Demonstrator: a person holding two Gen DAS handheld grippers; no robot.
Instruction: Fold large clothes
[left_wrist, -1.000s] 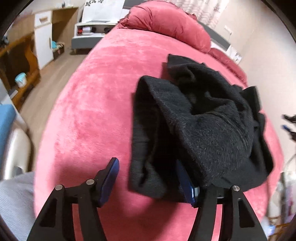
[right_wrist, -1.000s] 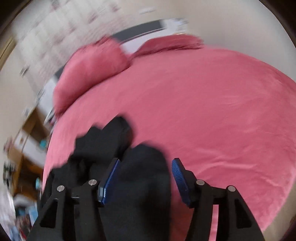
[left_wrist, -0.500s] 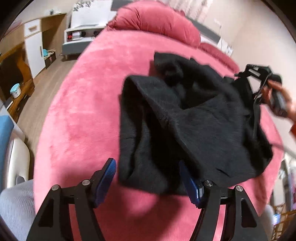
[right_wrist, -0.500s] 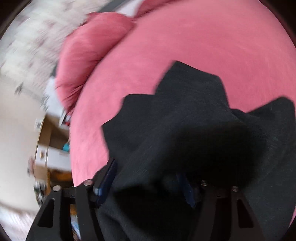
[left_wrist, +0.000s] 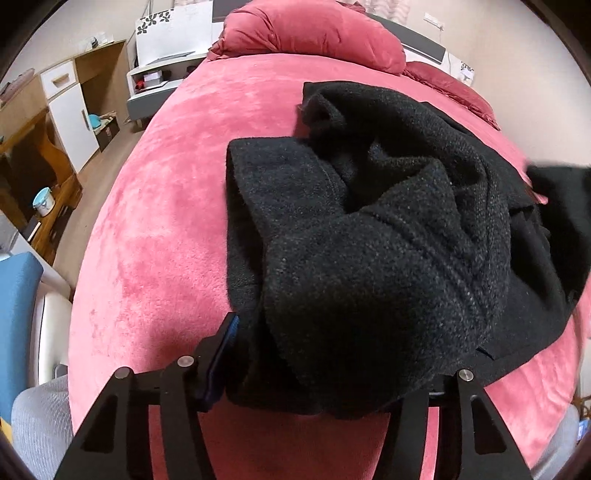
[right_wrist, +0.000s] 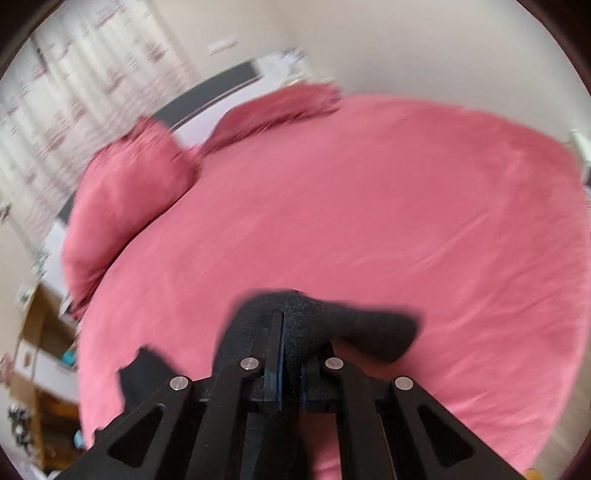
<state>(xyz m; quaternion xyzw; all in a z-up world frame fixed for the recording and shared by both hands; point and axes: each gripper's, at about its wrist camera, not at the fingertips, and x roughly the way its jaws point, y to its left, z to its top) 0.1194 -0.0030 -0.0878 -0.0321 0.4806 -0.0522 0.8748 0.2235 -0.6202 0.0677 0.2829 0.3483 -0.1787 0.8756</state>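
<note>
The right gripper (right_wrist: 290, 354), spread half a second ago, is now clenched on a fold of the black garment (left_wrist: 388, 229) and lifts it off the pink bed (left_wrist: 159, 206). The left gripper (left_wrist: 321, 354) has advanced into the bunched near edge with its fingers apart; only the left pad shows. Unfolding can begin once both ends are held.

We see a bed (left_wrist: 166, 206) under a pink plush cover, pink pillows (left_wrist: 314, 33) against its grey headboard (right_wrist: 207, 98), a wooden desk (left_wrist: 33, 147) left, wood flooring (left_wrist: 103, 162), patterned curtains (right_wrist: 92, 74).
</note>
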